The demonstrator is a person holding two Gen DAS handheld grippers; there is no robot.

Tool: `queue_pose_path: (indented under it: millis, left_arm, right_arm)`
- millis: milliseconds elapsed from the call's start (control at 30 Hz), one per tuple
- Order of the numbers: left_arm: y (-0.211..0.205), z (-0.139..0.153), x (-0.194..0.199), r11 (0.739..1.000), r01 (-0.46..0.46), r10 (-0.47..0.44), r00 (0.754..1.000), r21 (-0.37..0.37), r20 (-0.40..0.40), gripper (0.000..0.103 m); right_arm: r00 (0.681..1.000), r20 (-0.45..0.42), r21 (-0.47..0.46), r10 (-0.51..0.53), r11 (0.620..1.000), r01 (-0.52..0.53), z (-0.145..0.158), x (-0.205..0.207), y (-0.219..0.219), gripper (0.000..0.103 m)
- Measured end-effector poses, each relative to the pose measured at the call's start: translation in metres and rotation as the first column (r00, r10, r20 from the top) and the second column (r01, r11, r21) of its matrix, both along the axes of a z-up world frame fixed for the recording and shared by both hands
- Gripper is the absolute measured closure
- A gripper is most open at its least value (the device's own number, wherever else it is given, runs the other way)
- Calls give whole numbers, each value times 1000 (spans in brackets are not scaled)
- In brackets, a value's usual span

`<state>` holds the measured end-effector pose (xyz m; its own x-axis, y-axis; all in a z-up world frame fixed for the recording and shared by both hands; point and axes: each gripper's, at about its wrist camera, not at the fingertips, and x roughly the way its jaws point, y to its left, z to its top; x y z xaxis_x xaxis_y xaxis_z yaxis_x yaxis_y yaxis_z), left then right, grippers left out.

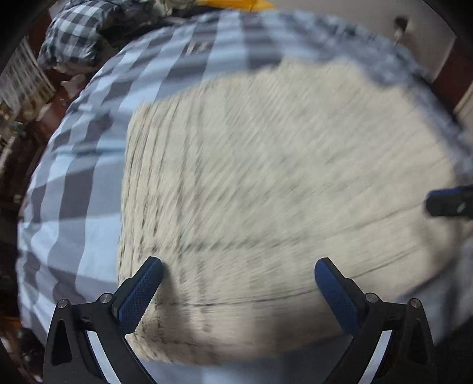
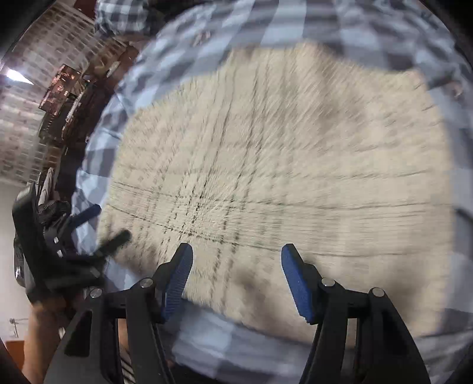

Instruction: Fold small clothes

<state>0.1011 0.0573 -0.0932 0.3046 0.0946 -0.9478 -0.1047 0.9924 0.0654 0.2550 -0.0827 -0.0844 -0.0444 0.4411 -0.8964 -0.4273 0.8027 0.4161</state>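
Observation:
A cream cloth with thin dark check lines [image 1: 266, 177] lies spread flat on a blue and grey checked bed cover [image 1: 74, 177]. Both views are blurred by motion. My left gripper [image 1: 238, 268] is open and empty, just above the cloth's near left part. My right gripper [image 2: 236, 257] is open and empty above the cloth's [image 2: 280, 162] near edge. The left gripper [image 2: 103, 224] also shows at the left of the right wrist view, over the cloth's left edge. A right fingertip [image 1: 449, 203] shows at the right edge of the left wrist view.
A checked pillow or bundle [image 1: 74, 32] lies at the far left of the bed. Yellow fabric [image 1: 236, 3] sits at the far edge. A dark floor with clutter [image 1: 17, 118] lies left of the bed. A brick-pattern wall [image 2: 35, 73] stands on the left.

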Motion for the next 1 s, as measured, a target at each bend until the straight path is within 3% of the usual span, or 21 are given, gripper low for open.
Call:
queue_pose_path:
  millis: [33, 100, 133, 167, 200, 267, 300, 333, 367, 400, 433, 467, 533, 600, 633, 700, 800, 867, 933, 1000]
  left_arm:
    - [9, -9, -3, 1000, 2, -2, 1000, 9, -3, 0]
    - [36, -13, -12, 996, 0, 2, 1000, -84, 28, 0]
    - [51, -12, -14, 992, -30, 32, 999, -122, 13, 0]
    - [65, -15, -16, 977, -71, 67, 997, -202, -27, 0]
    - [84, -18, -18, 947, -151, 131, 987, -285, -88, 0]
    - [116, -20, -29, 886, -315, 276, 948, -340, -158, 0]
    - [130, -17, -35, 864, -380, 339, 924, -330, -175, 0]
    - [138, -11, -39, 860, -423, 388, 906, -286, -170, 0]
    - [142, -2, -43, 865, -453, 431, 891, -214, -142, 0]
    - [142, 17, -43, 880, -466, 462, 885, -89, -63, 0]
    - [138, 30, -40, 889, -456, 456, 890, -21, -4, 0]
    - [130, 45, -37, 902, -430, 426, 902, 45, 77, 0]
    - [104, 71, -23, 935, -347, 324, 921, 76, 217, 0]
    - [80, 78, 0, 970, -243, 230, 927, 9, 296, 0]
    - [65, 75, 18, 985, -166, 169, 936, -35, 309, 0]
    - [41, 63, 53, 996, -49, 67, 955, -69, 290, 0]
    - [16, 29, 97, 994, 43, -18, 971, -102, 236, 0]
    - [7, 6, 117, 992, 51, -28, 981, -118, 194, 0]
    - [17, -20, 127, 999, -8, 14, 994, -53, 112, 0]
    - [44, -22, 127, 987, -75, 93, 988, -143, 125, 0]
  right_arm:
    - [999, -37, -24, -12, 1000, 11, -21, 3, 1, 45]
    - [997, -68, -62, -34, 998, 30, -45, 10, -12, 49]
    - [995, -91, -19, -42, 999, 41, -51, 15, -27, 59]
    - [991, -120, 21, -67, 997, 70, -53, 20, -44, 70]
    - [981, -151, 39, -121, 991, 129, -54, 27, -68, 71]
    - [944, -172, 56, -283, 954, 296, -52, 39, -124, 71]
    - [916, -168, 57, -364, 924, 378, -52, 42, -152, 72]
    - [891, -148, 23, -430, 899, 437, -51, 42, -174, 71]
    - [863, -59, -88, -501, 864, 496, -45, 40, -195, 68]
    - [842, 47, -201, -537, 821, 535, -36, 37, -205, 68]
    - [816, 184, -315, -548, 754, 577, -24, 34, -212, 67]
    - [797, 278, -349, -537, 716, 604, -11, 31, -215, 66]
    - [772, 358, -231, -525, 752, 618, 15, 28, -206, 60]
    - [785, 375, -101, -494, 820, 564, 29, 29, -182, 45]
    - [796, 401, -56, -453, 855, 515, 33, 29, -161, 37]
    - [829, 470, -28, -302, 934, 357, 37, 38, -108, 33]
    - [844, 527, -60, -99, 987, 152, 20, 50, -29, 33]
    - [876, 481, -58, -31, 996, 66, 3, 56, -2, 33]
    - [926, 378, -42, 2, 999, 15, -25, 73, 13, 33]
    - [941, 337, -77, 7, 997, 21, -49, 82, 8, 33]
